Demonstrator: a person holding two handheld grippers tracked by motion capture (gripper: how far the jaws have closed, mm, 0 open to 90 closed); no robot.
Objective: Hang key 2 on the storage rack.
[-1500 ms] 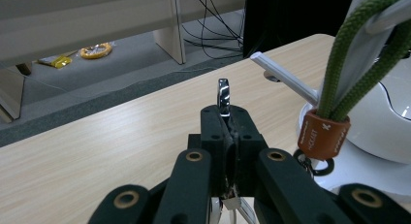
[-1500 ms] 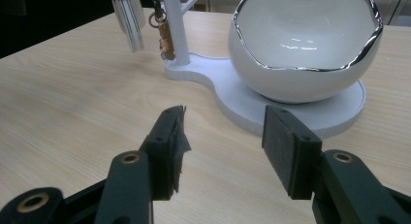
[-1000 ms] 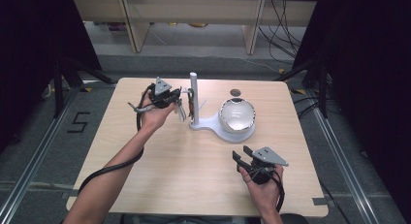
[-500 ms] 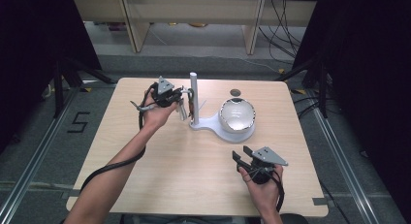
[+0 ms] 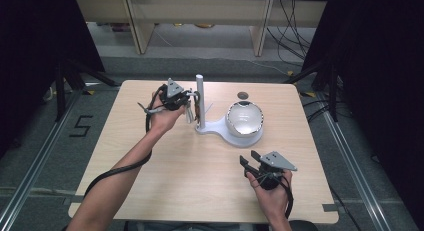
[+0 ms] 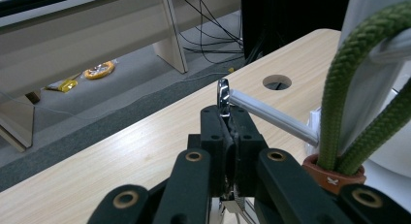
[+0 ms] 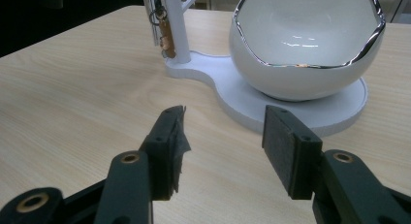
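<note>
At the stand's (image 5: 201, 103) nine o'clock, my left gripper (image 6: 227, 118) is clamped on a key ring (image 6: 223, 95), next sliding it along the peg (image 6: 271, 116); right gripper (image 7: 225, 136) gapes idle.

Left gripper (image 5: 186, 102), upper centre-left of the high view: black body, grey three-cornered plate on top, black cable trailing down along the forearm. In its own view, lower centre: two black jaws with flat pads, brass-coloured rivets at the linkage joints.

Right gripper (image 5: 250, 162), lower right of the high view: black body, grey three-cornered plate, black cable looped at the wrist. In its own view: black jaws, dark textured pads, small screw holes, brass-coloured rivets.

Forearms: bare, no sleeves visible.
</note>
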